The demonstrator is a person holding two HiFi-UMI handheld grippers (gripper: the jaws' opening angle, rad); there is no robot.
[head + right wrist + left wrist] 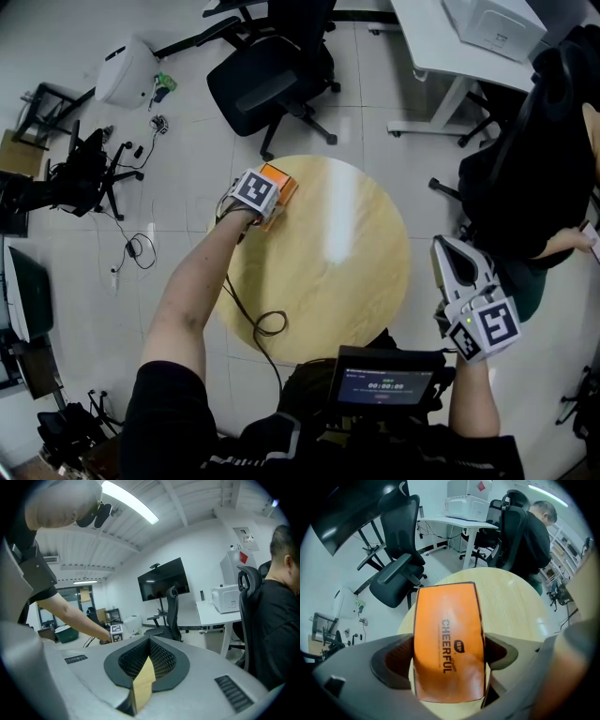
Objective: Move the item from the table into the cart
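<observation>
An orange packet (283, 182) printed "CHEERFUL" lies at the far left edge of the round wooden table (347, 253). My left gripper (261, 199) points straight down over it. In the left gripper view the packet (447, 644) lies lengthwise between the two dark pads (391, 665), which stand wide on either side of it; the gripper (447, 663) is open. My right gripper (443, 251) hangs off the table's right edge, pointing roughly level, with nothing in it. In its own view the right gripper (149, 660) has its jaws together. No cart is in view.
A black office chair (272, 80) stands just beyond the table. A white desk (450, 47) with a printer is at the back right. A person in dark clothes (534, 178) sits at the right. A white appliance (127, 70) and cables lie on the floor at left.
</observation>
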